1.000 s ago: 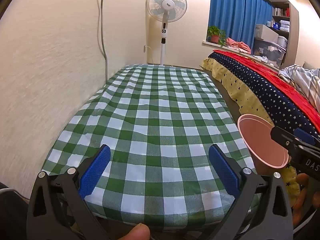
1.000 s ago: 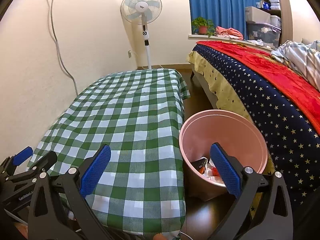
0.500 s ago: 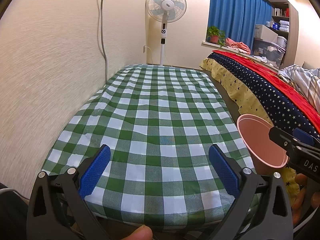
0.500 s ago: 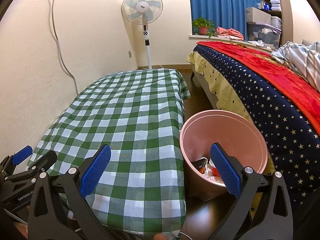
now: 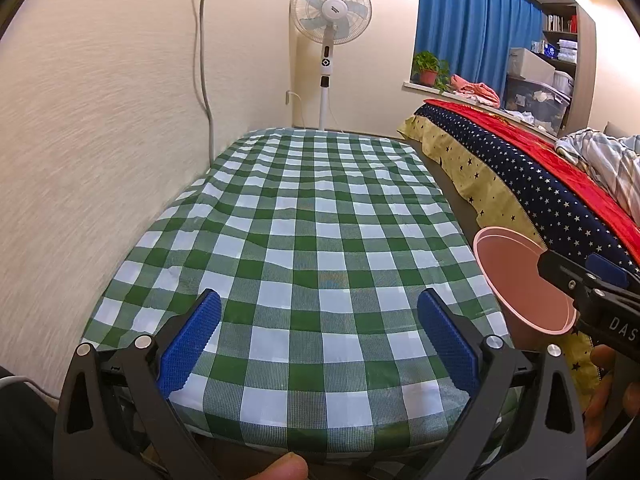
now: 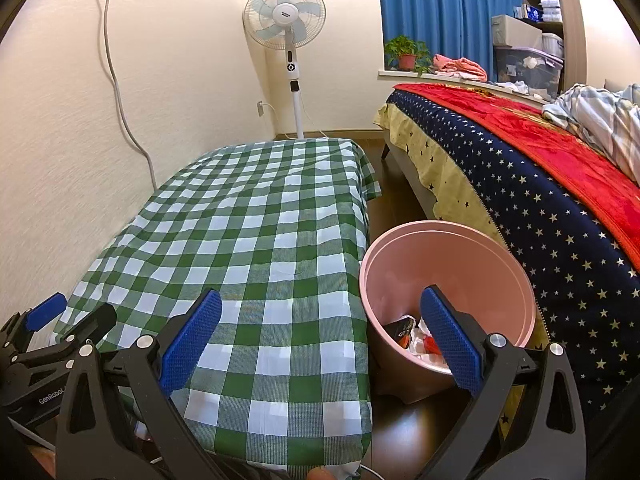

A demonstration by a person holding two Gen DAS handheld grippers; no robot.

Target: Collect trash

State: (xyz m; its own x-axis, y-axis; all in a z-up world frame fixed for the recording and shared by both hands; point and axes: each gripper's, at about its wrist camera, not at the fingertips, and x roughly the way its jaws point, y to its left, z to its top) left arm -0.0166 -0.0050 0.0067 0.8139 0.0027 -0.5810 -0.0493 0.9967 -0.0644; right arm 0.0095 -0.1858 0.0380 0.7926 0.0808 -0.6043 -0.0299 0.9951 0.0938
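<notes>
Almost nothing has shifted over the last second: both views keep the same framing, with only a slight drift of the left camera toward the wall. The left gripper (image 5: 318, 340) hangs over the near end of the green-and-white checked cloth (image 5: 320, 240) covering the low table, its blue-padded jaws spread wide with nothing between them. The right gripper (image 6: 320, 340) is spread just as wide and also holds nothing; its left finger sits over the cloth's edge and its right finger over the round pink plastic bin (image 6: 444, 276). That bin stands on the dark floor, just beside the table's right side, between it and the bed with the star-patterned navy and red cover (image 6: 560, 200). Crumpled white and red trash (image 6: 416, 336) lies in the bin's bottom. A white pedestal fan (image 5: 330, 32) stands against the far wall beyond the table.
</notes>
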